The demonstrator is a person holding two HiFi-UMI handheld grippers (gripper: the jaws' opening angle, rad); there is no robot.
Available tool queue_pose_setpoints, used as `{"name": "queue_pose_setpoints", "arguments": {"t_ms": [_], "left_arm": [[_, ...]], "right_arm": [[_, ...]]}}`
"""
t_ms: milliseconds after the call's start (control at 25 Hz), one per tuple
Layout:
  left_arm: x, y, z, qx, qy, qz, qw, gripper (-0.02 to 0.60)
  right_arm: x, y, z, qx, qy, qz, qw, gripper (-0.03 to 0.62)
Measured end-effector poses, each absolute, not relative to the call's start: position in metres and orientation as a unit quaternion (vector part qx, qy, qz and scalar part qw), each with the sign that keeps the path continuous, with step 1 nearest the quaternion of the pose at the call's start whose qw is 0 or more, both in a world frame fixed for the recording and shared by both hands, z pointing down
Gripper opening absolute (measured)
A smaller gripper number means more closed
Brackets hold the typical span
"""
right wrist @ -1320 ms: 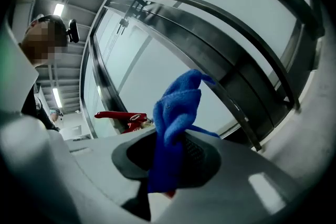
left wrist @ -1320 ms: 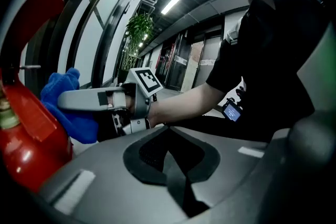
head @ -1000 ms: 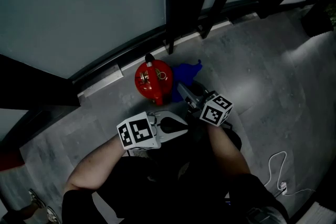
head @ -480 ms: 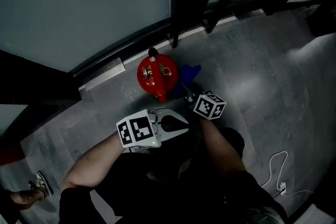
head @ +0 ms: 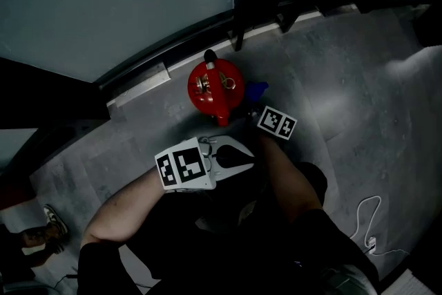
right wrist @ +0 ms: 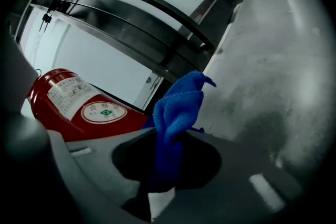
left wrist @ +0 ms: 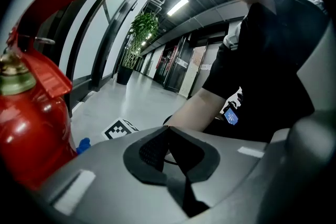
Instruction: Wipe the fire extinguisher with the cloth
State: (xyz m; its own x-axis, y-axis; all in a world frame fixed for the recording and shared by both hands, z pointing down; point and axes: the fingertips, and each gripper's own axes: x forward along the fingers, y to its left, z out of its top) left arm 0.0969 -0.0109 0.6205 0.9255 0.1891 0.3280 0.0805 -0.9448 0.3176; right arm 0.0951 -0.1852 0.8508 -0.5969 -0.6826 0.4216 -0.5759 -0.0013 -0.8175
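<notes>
Indoors: grey, perhaps stone, floor [head: 345,100]; extinguisher [head: 215,90] beside dim glass wall [head: 103,3].

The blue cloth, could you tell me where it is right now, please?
The blue cloth is pinched in the right gripper, just right of the red fire extinguisher in the head view.

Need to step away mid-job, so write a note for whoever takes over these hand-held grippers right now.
Left hand-held gripper: shut, empty, held apart from the fire extinguisher.
Right hand-held gripper: shut on the blue cloth, beside the extinguisher's body.
Extinguisher stands upright on the floor by the glass wall.
Done: cloth gripped and at the cylinder; contact is unclear.
Left: wipe the body and top; how much is already clean cannot be told.
</notes>
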Motion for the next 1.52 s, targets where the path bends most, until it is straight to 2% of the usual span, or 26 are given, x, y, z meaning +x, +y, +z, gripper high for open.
{"name": "queue_pose_setpoints", "arguments": {"t_ms": [360, 760, 1000, 1200, 1320, 1520], "left_arm": [[0.080, -0.015, 0.621, 0.969, 0.044, 0.171, 0.174, 0.008], [0.058, -0.012, 0.630, 0.966, 0.018, 0.183, 0.182, 0.008], [0.060, -0.012, 0.631, 0.966, 0.027, 0.190, 0.175, 0.008], [0.075, -0.016, 0.621, 0.970, 0.047, 0.177, 0.160, 0.008], [0.087, -0.018, 0.613, 0.973, 0.059, 0.171, 0.144, 0.008], [0.101, -0.010, 0.613, 0.971, 0.089, 0.188, 0.115, 0.008]], "right_arm": [[0.095, -0.182, 0.898, -0.449, 0.662, -0.598, 0.049, 0.084], [0.089, -0.160, 0.953, -0.466, 0.626, -0.623, -0.044, 0.084], [0.094, -0.149, 0.955, -0.464, 0.613, -0.635, -0.082, 0.084], [0.130, -0.188, 0.901, -0.483, 0.645, -0.590, -0.042, 0.084], [0.142, -0.228, 0.831, -0.473, 0.704, -0.529, -0.002, 0.084], [0.142, -0.257, 0.696, -0.417, 0.819, -0.394, 0.019, 0.084]]}}
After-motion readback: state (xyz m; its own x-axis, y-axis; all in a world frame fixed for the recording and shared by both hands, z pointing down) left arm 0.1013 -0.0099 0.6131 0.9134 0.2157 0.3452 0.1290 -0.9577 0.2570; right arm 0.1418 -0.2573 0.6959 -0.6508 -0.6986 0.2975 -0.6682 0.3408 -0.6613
